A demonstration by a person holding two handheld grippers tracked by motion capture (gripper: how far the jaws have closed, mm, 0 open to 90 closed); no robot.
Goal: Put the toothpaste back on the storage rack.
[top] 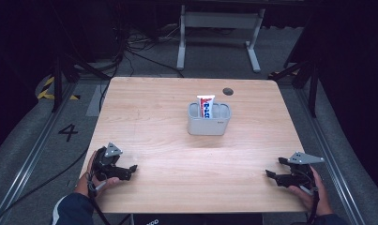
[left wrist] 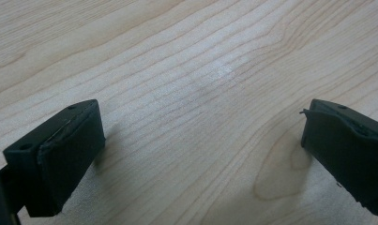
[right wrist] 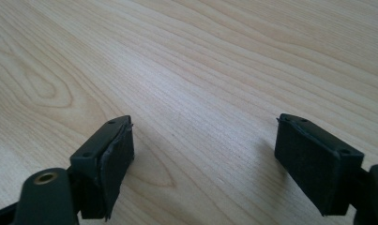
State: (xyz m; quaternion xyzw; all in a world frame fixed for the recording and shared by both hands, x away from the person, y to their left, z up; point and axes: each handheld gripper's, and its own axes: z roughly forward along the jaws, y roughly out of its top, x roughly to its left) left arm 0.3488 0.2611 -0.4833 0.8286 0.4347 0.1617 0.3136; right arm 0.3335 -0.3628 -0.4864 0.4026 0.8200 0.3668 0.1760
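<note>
A grey caddy (top: 208, 125) stands near the middle of the wooden table (top: 158, 154), a little toward the far side. A white tube with red and blue print (top: 206, 106) stands upright in it. My left gripper (top: 130, 169) rests at the near left of the table, open, its black jaws wide apart over bare wood (left wrist: 203, 136). At the near right my right gripper (top: 271, 172) is open too, with nothing between its jaws (right wrist: 203, 154). Both grippers point inward, well short of the caddy.
A dark round hole (top: 228, 91) marks the table top at the far right. Beyond the table stand a white desk frame (top: 219, 28) and loose cables on the grey floor (top: 130, 51). A floor rail (top: 32, 154) runs along the left.
</note>
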